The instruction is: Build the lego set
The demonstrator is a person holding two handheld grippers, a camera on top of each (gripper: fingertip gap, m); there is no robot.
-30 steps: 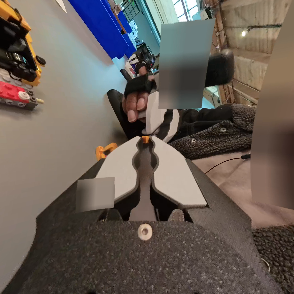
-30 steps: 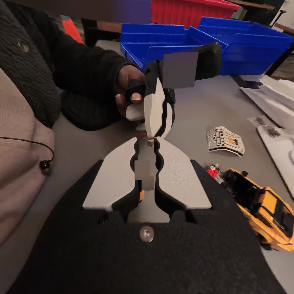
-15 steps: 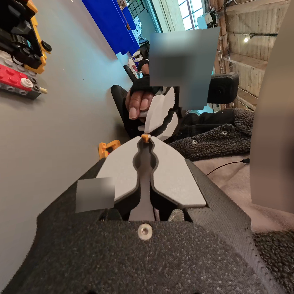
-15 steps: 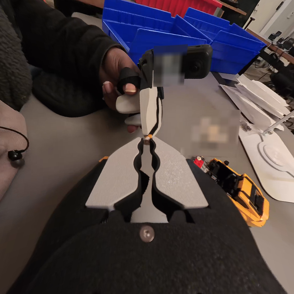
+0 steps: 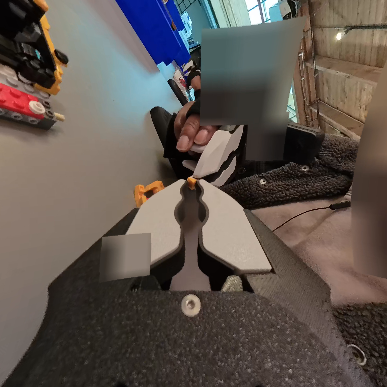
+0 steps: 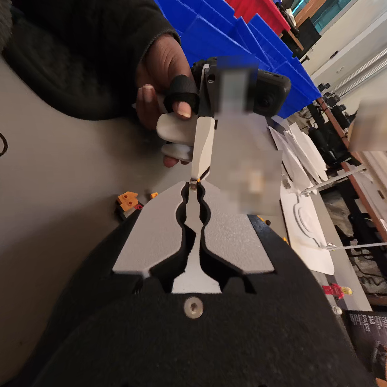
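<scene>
A small orange plastic brick [image 5: 191, 181] is clamped at the tips of the left claw [image 5: 191, 184] and a tiny grey stud piece [image 6: 192, 185] in the right claw [image 6: 192, 187], tips touching above the desk [image 5: 94, 146], evidently for joining.

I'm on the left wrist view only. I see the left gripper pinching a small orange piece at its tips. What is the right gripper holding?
Observer: The right gripper is shut on a small pale round piece, which meets the small orange piece in the left gripper.
Operator: Any loose parts outside my frame?
Observer: A red minifigure lies near the table edge, to the right of the right gripper.
Operator: And the orange thing on the table?
Observer: It is an orange and black sub-assembly, with a separate tiny orange piece lying beside it.
</scene>
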